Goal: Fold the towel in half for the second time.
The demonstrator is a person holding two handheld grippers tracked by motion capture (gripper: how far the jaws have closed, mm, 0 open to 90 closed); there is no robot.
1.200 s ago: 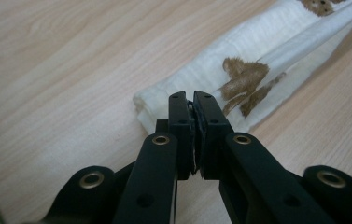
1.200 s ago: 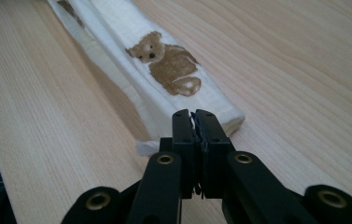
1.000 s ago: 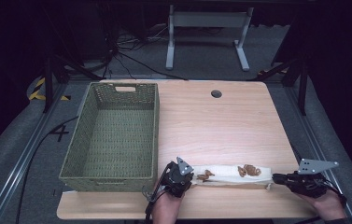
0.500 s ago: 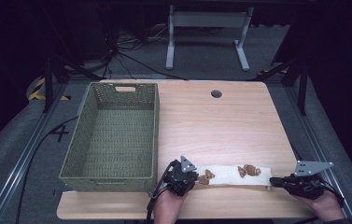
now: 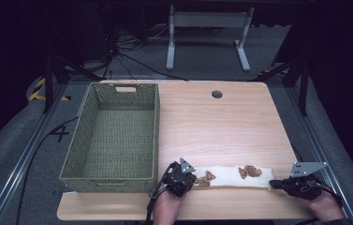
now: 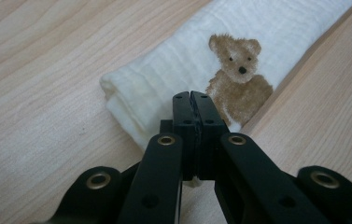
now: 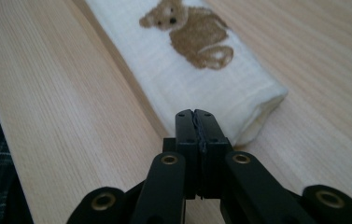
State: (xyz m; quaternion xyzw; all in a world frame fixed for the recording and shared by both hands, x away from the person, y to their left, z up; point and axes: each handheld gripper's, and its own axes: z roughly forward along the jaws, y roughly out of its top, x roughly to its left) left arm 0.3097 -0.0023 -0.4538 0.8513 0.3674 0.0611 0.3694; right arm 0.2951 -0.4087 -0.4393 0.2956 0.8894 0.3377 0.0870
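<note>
A white cloth (image 5: 225, 176) printed with brown teddy bears lies folded into a long strip near the table's front edge. My left gripper (image 5: 194, 180) is at its left end. In the left gripper view the cloth (image 6: 173, 70) runs under the left gripper (image 6: 192, 95), whose jaws have just been closing and now pinch its near edge beside a bear print (image 6: 239, 79). My right gripper (image 5: 272, 184) is at the strip's right end. In the right gripper view its jaws (image 7: 193, 114) meet on the near corner of the cloth (image 7: 197, 79).
An olive woven basket (image 5: 157, 126) stands empty on the left half of the wooden table (image 5: 221, 126). A round cable hole (image 5: 216, 94) sits near the far edge. A metal stand is on the floor behind the table.
Both hands have stayed at the ends of the cloth strip. The jaws of both grippers have drawn together. The cloth has not shifted.
</note>
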